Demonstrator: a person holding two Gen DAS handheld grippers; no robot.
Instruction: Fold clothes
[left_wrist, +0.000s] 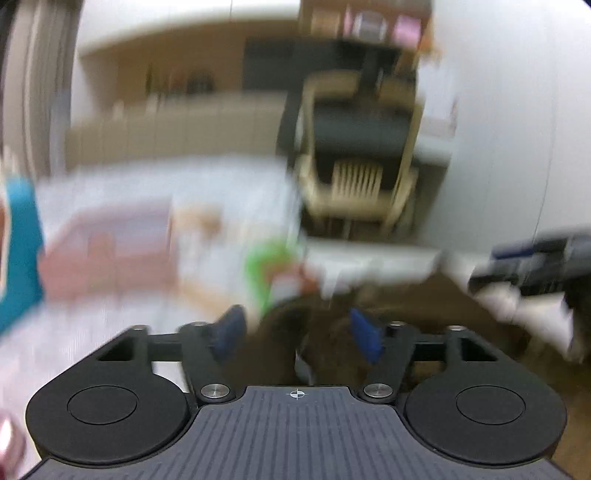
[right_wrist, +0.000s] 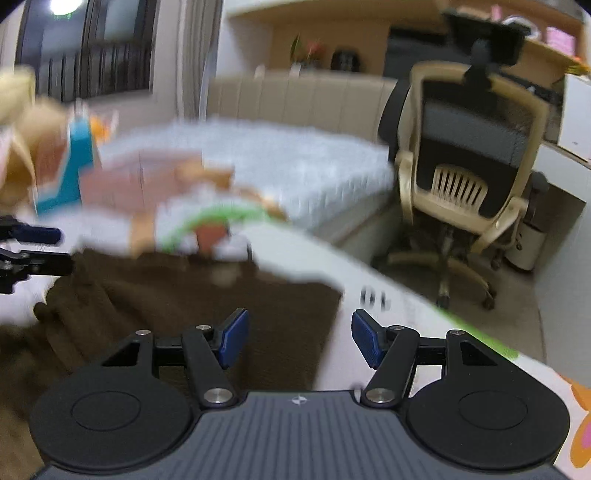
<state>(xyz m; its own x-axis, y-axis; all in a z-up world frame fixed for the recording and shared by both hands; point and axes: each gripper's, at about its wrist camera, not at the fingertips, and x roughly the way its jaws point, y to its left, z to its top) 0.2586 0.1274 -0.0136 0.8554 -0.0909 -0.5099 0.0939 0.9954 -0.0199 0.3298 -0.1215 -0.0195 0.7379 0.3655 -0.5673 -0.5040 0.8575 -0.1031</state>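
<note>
A dark brown garment (right_wrist: 177, 295) lies rumpled on a white printed sheet (right_wrist: 388, 280) spread over the work surface. In the blurred left wrist view, a bunched part of the brown garment (left_wrist: 332, 332) rises between the blue pads (left_wrist: 229, 332) of my left gripper (left_wrist: 297, 332); the jaws stand wide apart, so it is open. My right gripper (right_wrist: 300, 339) is open just above the garment's right edge, with nothing pinched between its pads (right_wrist: 365, 341). The left gripper (right_wrist: 29, 251) also shows at the far left of the right wrist view, and the right gripper (left_wrist: 535, 258) shows at the right edge of the left wrist view.
A beige and black office chair (right_wrist: 465, 177) stands on the floor to the right. Behind the sheet is a white mattress (right_wrist: 295, 162) with a pink cushion (right_wrist: 122, 184), a teal item (right_wrist: 74, 166) and a plush toy (right_wrist: 22, 140). Shelves line the back wall.
</note>
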